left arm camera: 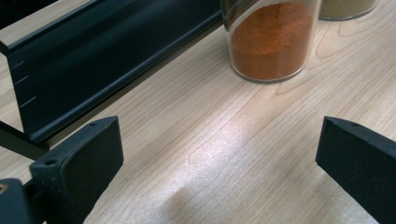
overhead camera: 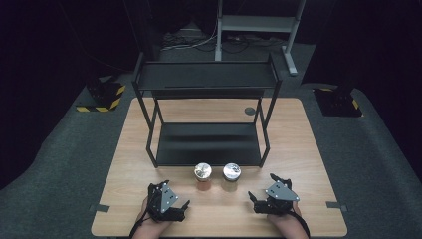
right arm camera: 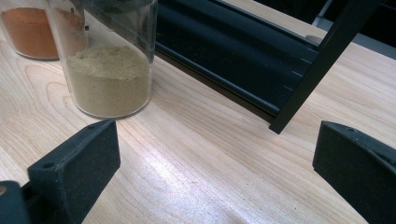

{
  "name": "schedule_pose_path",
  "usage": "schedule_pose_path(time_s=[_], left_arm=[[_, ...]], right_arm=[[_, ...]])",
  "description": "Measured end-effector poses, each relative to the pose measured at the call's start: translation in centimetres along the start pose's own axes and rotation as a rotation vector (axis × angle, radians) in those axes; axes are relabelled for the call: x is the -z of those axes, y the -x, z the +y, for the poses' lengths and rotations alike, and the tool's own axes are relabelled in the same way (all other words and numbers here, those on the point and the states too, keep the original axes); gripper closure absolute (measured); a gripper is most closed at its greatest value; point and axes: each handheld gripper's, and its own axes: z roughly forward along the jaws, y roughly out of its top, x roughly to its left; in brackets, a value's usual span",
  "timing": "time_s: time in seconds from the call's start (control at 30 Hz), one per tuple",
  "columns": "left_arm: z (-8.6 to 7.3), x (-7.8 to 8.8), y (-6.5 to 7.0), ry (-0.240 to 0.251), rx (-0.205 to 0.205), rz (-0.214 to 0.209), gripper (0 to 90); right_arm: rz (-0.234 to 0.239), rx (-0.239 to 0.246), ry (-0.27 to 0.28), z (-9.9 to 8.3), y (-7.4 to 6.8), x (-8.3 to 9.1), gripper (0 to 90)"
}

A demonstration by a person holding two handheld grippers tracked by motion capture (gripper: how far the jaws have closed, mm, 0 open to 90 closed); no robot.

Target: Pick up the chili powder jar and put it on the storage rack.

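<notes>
Both the left gripper (overhead camera: 175,205) and right gripper (overhead camera: 263,203) rested wide apart and empty. Just ahead stood the orange spice jar (overhead camera: 203,178) and tan spice jar (overhead camera: 231,177); beyond, the black shelf (overhead camera: 209,144). Approach looked pending: each likely needed advancing around its jar.

The high view looks down on my whole wooden counter (overhead camera: 298,149); both gripper views sit low and close, sharing the clear jar of orange powder (left arm camera: 271,39).
</notes>
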Motion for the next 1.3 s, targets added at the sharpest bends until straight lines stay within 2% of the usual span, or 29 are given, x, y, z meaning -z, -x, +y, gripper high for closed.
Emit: schedule_pose_path(time_s=[0.1, 0.23, 0.43, 0.8, 1.3], left_arm=[[-0.1, 0.0, 0.0, 0.004, 0.010, 0.003, 1.1], [-0.1, 0.1, 0.0, 0.004, 0.000, 0.001, 1.0], [-0.5, 0.5, -0.5, 0.031, 0.046, -0.007, 1.0], [-0.4, 2.1, -1.4, 0.121, 0.134, -0.013, 0.9], [2.1, 1.7, -1.6, 0.138, 0.084, -0.035, 0.9]], right_arm=[[0.004, 0.012, -0.006, 0.1, 0.0, -0.1, 0.0], [0.006, 0.015, -0.006, 0.1, -0.1, 0.0, 0.0], [0.009, 0.008, 0.001, 0.0, 0.1, 0.0, 0.0], [0.009, 0.014, 0.008, -0.1, 0.0, 0.1, 0.0], [0.012, 0.010, 0.008, -0.1, 0.1, 0.1, 0.0]])
